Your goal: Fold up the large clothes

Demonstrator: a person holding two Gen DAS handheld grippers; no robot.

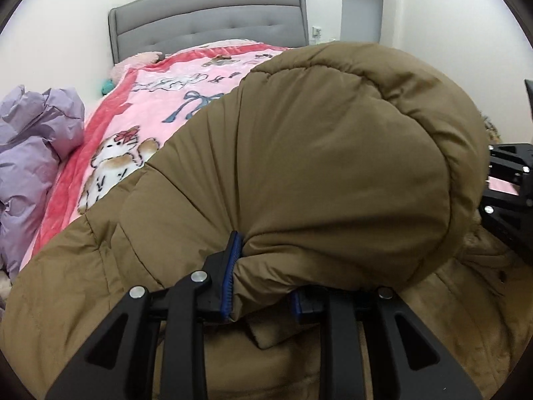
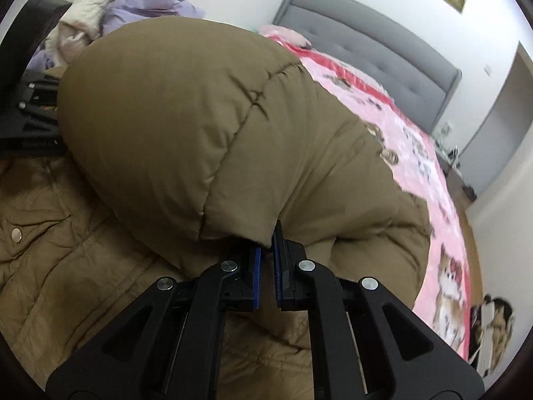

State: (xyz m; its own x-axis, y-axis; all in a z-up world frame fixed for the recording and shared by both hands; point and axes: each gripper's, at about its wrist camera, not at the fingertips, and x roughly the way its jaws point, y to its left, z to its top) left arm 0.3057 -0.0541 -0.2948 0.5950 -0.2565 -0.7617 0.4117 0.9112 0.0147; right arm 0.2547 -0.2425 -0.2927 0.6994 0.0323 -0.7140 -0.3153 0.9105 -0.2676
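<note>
Brown puffer coat [image 1: 333, 153] on the bed [image 1: 110, 140]: left gripper [image 1: 263, 280] and right gripper [image 2: 266, 260] each clamp a fold of its edge.

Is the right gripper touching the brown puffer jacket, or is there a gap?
Touching. The right wrist view shows the right gripper with its blue pads pinching a corner of the brown puffer jacket; the fabric sits squeezed between them.
</note>
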